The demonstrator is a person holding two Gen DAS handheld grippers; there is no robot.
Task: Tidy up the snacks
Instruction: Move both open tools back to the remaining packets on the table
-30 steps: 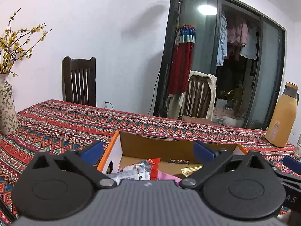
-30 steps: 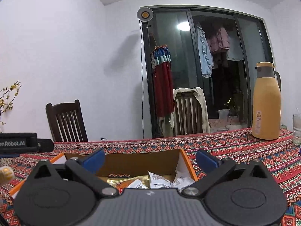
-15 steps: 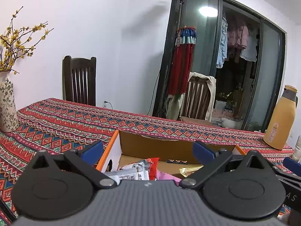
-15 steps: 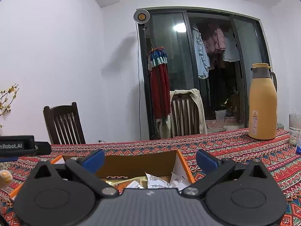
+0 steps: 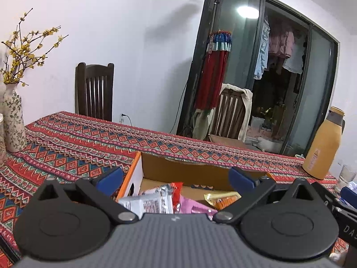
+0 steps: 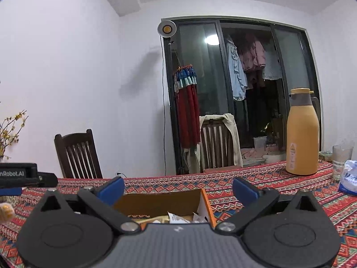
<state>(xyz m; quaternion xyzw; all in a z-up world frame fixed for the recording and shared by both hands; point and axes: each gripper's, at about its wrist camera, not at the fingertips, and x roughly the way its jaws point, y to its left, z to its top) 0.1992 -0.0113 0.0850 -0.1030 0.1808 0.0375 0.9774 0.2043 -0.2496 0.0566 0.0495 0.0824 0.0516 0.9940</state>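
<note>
Presently both the left gripper [image 5: 176, 176] and right gripper [image 6: 178, 186] hover spread and empty over the snack box [image 5: 200, 172] (packets inside); next: descend, select one.

Not much to read here tbh. On the far left of the right wrist view, the black device [image 6: 17, 174] says "nRobot.AI", with the start cut off by the frame edge. The white packet [image 6: 348, 178] at the far right shows blue letters "Mar". Bottom right in the left wrist view, a black bar [image 5: 348, 227] reads "DA". The snack wrappers' print is too small to make out.
</note>
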